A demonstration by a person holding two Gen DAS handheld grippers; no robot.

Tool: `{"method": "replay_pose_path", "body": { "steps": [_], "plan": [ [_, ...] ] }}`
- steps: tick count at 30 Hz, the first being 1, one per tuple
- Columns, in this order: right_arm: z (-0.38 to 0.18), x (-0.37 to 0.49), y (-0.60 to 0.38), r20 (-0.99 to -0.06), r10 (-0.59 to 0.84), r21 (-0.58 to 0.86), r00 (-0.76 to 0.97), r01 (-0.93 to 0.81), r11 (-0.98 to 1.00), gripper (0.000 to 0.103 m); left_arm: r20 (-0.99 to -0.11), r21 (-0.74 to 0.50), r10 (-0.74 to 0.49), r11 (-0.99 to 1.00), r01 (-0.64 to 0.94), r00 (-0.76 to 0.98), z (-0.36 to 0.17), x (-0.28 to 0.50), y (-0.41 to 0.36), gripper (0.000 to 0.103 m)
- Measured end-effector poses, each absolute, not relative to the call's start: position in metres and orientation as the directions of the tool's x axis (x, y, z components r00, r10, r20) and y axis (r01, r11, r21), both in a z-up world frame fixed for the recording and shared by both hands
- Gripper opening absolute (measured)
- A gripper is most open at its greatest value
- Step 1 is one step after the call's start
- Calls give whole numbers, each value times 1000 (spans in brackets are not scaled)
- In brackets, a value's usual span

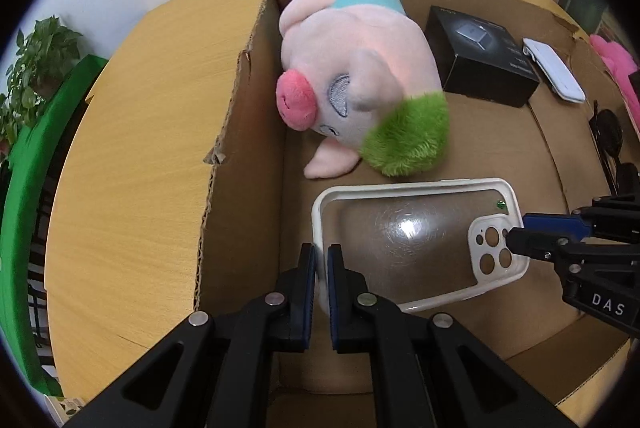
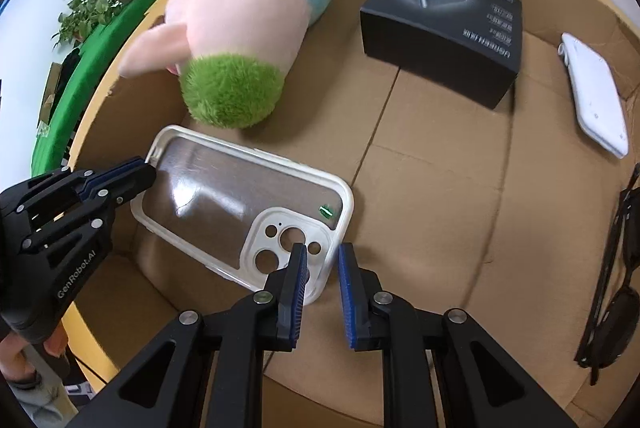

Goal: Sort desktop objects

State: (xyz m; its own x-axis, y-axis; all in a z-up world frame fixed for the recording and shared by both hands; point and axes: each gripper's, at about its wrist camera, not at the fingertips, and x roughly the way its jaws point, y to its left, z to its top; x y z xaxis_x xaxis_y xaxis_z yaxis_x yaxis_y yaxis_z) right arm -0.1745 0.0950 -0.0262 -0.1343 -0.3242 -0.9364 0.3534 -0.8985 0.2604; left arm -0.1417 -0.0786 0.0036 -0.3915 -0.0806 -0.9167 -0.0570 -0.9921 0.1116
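A clear phone case [image 1: 416,240] with a white rim hangs inside a cardboard box [image 1: 248,164]. My left gripper [image 1: 322,260] is shut on the case's plain end; it shows from the side in the right wrist view [image 2: 148,174]. My right gripper [image 2: 322,260] straddles the rim at the camera-hole end of the case [image 2: 240,200], with a gap on its right side, so it is open. In the left wrist view it enters from the right [image 1: 516,232]. A pink pig plush [image 1: 360,76] with a green tuft lies at the box's far left corner.
Inside the box [image 2: 460,188] lie a black product box [image 2: 444,28], a white flat device [image 2: 596,96] and black sunglasses [image 2: 612,280]. The box stands on a yellow wooden table [image 1: 132,156]. A pink item [image 1: 616,60] sits beyond the box's right wall.
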Motion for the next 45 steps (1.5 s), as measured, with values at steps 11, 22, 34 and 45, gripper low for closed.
{"method": "replay_pose_path", "body": {
  "steps": [11,22,34,45],
  "plan": [
    [43,-115,148,-786,-399,234,-472,371,-899,86,-790,-70,64,-997,-14,-610,51,-92,-94,38],
    [46,-13,227,-605,-185,147,-774,120,-982,103,-520,-13,82,-996,-88,-850,44,-8,-25,79],
    [7,-12,200,-534,-131,48,-835,124,-991,103,-485,19,47,-998,-65,-873,4,-14,-11,82],
    [3,2,199,-460,-138,31,-877,140,-990,103,-457,33,28,-998,-49,-889,2,-9,-10,87]
  ]
}}
